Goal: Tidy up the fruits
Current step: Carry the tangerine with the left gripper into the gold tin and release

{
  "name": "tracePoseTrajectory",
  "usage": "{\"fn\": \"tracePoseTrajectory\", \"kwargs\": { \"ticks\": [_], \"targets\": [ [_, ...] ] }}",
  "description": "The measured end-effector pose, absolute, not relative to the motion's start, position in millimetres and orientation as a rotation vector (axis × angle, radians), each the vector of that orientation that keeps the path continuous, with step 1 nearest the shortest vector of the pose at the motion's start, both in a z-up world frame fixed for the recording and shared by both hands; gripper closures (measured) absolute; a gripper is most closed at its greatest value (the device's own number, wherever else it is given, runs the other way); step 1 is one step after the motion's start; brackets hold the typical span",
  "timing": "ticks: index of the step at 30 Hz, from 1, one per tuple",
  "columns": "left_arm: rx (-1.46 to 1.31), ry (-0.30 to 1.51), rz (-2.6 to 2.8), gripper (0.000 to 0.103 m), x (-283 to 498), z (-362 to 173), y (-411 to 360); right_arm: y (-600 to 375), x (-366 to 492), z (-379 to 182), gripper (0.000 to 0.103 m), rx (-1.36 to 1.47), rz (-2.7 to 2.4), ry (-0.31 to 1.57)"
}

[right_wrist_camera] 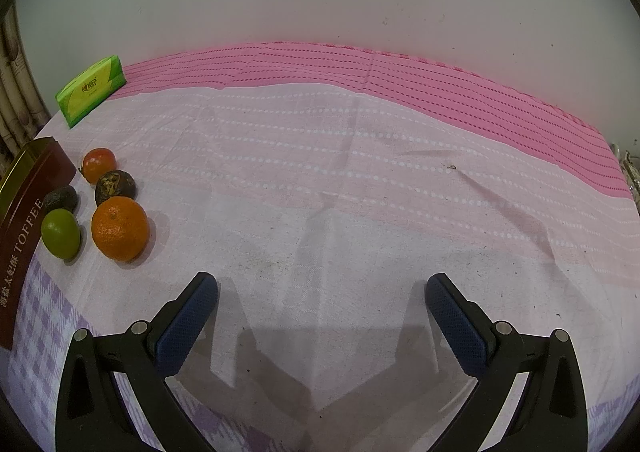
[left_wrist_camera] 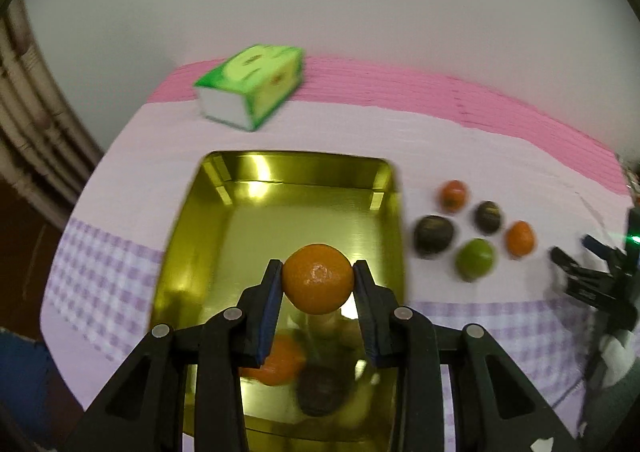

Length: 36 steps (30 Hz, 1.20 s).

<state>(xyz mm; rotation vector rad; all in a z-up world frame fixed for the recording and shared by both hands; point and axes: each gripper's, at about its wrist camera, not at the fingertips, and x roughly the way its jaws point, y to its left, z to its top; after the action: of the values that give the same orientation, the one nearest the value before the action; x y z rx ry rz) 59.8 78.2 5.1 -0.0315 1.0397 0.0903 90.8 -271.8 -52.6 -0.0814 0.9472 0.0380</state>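
Left gripper (left_wrist_camera: 318,279) clamped on a small orange (left_wrist_camera: 318,278), pads pressing both sides, fruit lifted above the gold tin (left_wrist_camera: 192,236). Inside the tin, near edge, blurred: another orange (left_wrist_camera: 280,366) and a dark fruit (left_wrist_camera: 320,392).

Right of the tin on the pink cloth (right_wrist_camera: 360,192), five loose fruits close together: red-orange fruit (right_wrist_camera: 99,163), wrinkled brown fruit (right_wrist_camera: 115,183), dark fruit beside the tin wall (right_wrist_camera: 60,198), green lime (right_wrist_camera: 61,234), large orange (right_wrist_camera: 120,229).

Green tissue pack (right_wrist_camera: 90,90) far left.

Right gripper (right_wrist_camera: 322,292) spread wide, nothing between the pads, over bare cloth, well apart from the fruits.
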Motion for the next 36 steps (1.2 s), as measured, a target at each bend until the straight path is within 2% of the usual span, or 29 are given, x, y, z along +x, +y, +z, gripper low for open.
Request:
{"fn": "tracePoseTrajectory", "kwargs": {
  "ticks": [10, 36],
  "targets": [
    [-0.049, 1.092, 0.184, 0.072, 63.8, -21.8, 117.7, -271.7, 90.8, -52.4, 0.000, -0.081, 0.037, 0.947],
    [-0.029, 1.160, 0.220, 0.071, 66.0, -49.3, 121.0, -270.8, 92.5, -52.7, 0.000, -0.082, 0.036, 0.948]
  ]
}}
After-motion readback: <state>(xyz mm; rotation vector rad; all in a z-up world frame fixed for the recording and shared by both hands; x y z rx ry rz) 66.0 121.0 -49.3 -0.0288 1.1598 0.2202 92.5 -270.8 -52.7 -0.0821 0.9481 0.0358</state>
